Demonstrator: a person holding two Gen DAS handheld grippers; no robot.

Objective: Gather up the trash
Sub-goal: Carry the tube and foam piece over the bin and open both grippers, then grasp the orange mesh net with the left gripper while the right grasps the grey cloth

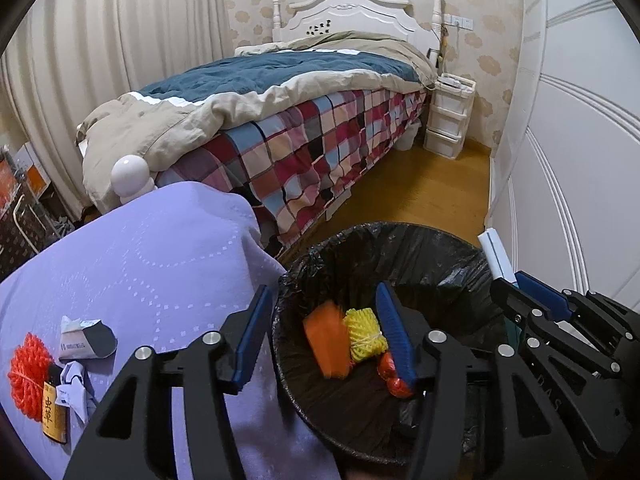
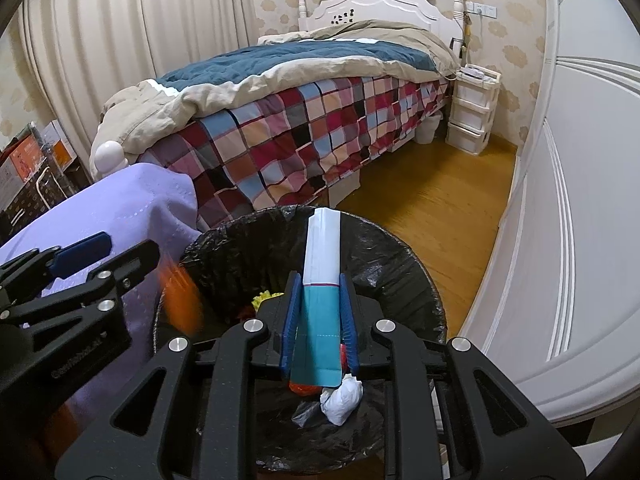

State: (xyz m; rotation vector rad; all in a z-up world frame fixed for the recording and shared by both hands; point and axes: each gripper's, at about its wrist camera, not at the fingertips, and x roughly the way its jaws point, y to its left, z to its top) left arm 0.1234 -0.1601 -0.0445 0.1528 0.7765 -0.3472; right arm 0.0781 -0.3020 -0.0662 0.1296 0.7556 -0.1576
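Observation:
A bin lined with a black bag (image 1: 360, 232) (image 2: 400, 252) stands on the floor beside a purple-clothed table (image 1: 140, 260). My left gripper (image 1: 322, 296) (image 2: 132, 244) hangs open over the bin; a blurred orange piece (image 1: 326, 340) (image 2: 180, 296) is loose below its fingers, beside a yellow foam net (image 1: 366, 334) and a red wrapper (image 1: 394, 376). Over the bin's right side, my right gripper (image 2: 320, 280) (image 1: 508, 280) is shut on a teal and white carton (image 2: 322, 248) (image 1: 494, 252). A crumpled white tissue (image 2: 342, 398) lies in the bin.
On the purple cloth lie an orange net ball (image 1: 28, 372), a grey-white packet (image 1: 86, 340), a yellow-black packet (image 1: 54, 412) and crumpled paper (image 1: 74, 388). Behind stands a bed with a checked blanket (image 1: 320, 148), a white drawer unit (image 1: 448, 120) and a white wardrobe (image 2: 580, 240).

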